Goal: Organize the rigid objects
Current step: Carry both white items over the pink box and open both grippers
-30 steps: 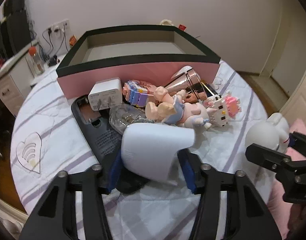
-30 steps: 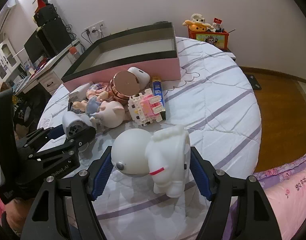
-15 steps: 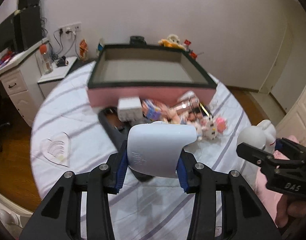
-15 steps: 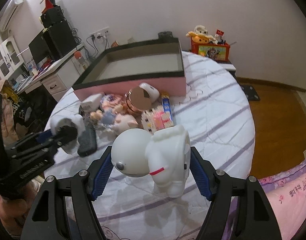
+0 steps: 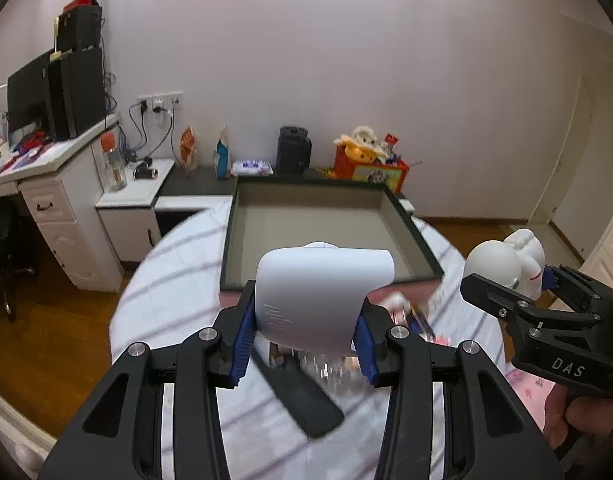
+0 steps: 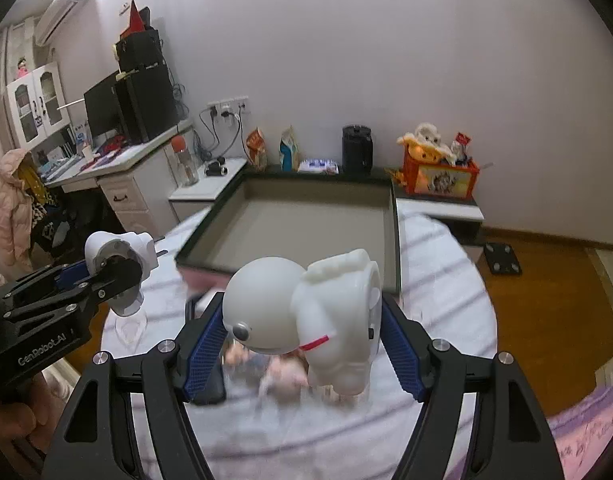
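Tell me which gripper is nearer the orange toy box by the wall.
Right. The right gripper, holding the astronaut figure, sits on the side of the orange toy box; the left gripper is farther across.

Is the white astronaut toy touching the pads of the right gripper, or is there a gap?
Touching. The right wrist view shows the white astronaut toy lifted off the bed, pressed between both blue pads of the right gripper.

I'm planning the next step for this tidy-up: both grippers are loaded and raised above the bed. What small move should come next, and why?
Probably carry both forward over the open box. The left gripper grips a white rounded device, the right gripper a white astronaut figure; both hang short of the box's near rim, and its floor looks bare, so either could be set down inside.
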`<state>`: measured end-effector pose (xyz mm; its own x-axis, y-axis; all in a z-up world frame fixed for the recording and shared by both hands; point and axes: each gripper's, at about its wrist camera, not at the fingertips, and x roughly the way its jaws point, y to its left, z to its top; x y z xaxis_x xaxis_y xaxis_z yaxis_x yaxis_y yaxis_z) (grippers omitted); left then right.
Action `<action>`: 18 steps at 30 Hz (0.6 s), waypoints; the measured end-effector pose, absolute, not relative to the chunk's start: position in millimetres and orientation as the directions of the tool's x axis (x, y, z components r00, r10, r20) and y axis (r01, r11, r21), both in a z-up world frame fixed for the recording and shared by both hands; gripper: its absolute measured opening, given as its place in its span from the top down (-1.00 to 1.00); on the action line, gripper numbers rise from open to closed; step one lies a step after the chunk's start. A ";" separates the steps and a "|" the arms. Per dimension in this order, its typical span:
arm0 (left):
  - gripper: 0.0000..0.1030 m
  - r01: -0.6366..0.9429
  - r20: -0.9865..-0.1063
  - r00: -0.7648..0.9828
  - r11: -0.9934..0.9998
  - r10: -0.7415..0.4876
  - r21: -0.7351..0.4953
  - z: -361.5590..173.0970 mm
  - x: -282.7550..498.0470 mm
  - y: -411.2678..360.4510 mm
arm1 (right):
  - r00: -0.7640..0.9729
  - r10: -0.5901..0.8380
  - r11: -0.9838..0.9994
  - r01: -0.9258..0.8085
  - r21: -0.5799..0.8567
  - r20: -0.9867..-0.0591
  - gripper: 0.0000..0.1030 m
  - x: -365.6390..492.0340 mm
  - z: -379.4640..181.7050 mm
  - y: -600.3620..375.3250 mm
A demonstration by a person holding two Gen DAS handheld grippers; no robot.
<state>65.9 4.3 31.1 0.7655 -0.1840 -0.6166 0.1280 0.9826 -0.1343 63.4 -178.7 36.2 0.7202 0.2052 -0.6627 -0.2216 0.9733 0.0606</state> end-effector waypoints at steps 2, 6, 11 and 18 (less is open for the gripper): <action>0.16 0.121 -0.613 0.769 0.983 -0.182 -0.139 35.5 80.1 7.8 | 0.728 0.202 0.973 -0.224 0.052 -0.655 -0.44 79.5 43.1 -176.2; 0.16 0.107 -0.615 0.768 0.983 -0.177 -0.150 38.6 120.3 12.1 | 0.730 0.204 0.972 -0.229 0.047 -0.652 -0.44 117.0 49.0 -171.7; 0.16 0.088 -0.626 0.764 0.986 -0.157 -0.141 31.2 173.8 11.5 | 0.708 0.196 0.974 -0.218 0.055 -0.679 -0.44 176.2 39.3 -168.6; 0.16 0.083 -0.689 0.710 0.988 -0.149 -0.129 -8.1 251.7 2.2 | 0.637 0.185 0.979 -0.190 0.079 -0.749 -0.44 248.0 -4.5 -166.4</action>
